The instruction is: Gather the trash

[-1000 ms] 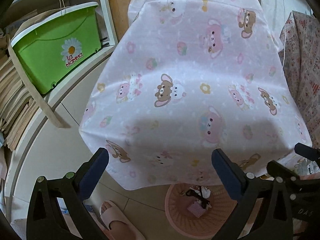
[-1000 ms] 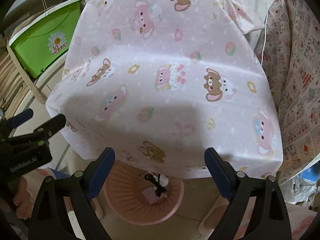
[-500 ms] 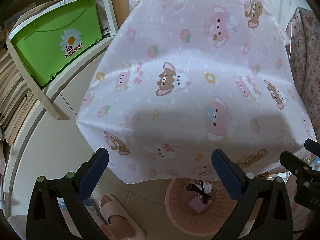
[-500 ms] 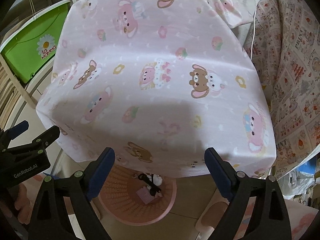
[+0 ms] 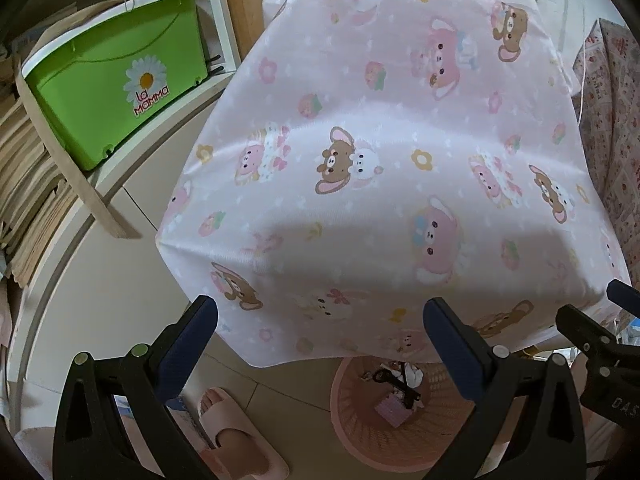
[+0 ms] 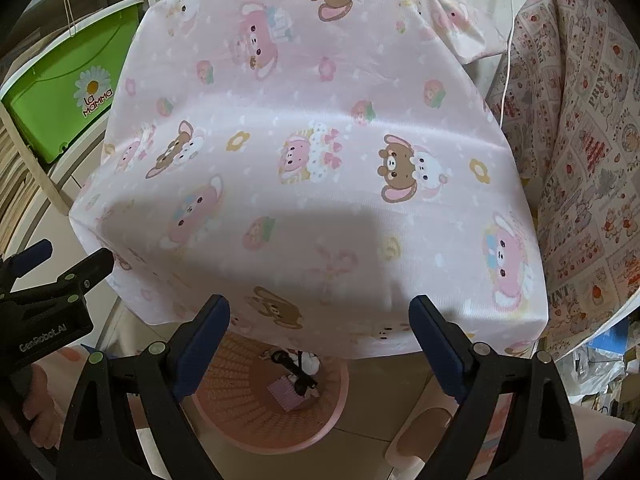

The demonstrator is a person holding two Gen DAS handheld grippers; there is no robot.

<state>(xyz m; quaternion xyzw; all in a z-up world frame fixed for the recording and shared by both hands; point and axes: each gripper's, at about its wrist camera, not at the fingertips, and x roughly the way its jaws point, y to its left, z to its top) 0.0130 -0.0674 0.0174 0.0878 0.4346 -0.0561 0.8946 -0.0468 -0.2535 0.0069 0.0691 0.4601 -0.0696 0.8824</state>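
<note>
A pink mesh waste basket [image 5: 360, 440] [image 6: 248, 420] stands on the floor under the near edge of a table covered by a pink bear-print cloth [image 5: 380, 168] [image 6: 304, 160]. It holds a small pink box [image 5: 390, 410] [image 6: 284, 392], a black piece [image 6: 292, 366] and white crumpled paper [image 5: 412, 374]. My left gripper [image 5: 320, 338] is open and empty above the table's near edge. My right gripper [image 6: 320, 334] is open and empty, just right of it; each shows in the other's view [image 5: 592, 334] [image 6: 60, 276].
A green lidded box [image 5: 116, 88] [image 6: 68, 92] sits on a white shelf at left, by stacked papers [image 5: 24, 188]. A strawberry-print cloth [image 6: 580, 152] hangs at right. Feet in pink slippers [image 5: 236, 436] [image 6: 420, 436] stand beside the basket.
Both grippers have drawn back and risen slightly; the table and basket sit a little farther up in view. Both stay open and empty.
</note>
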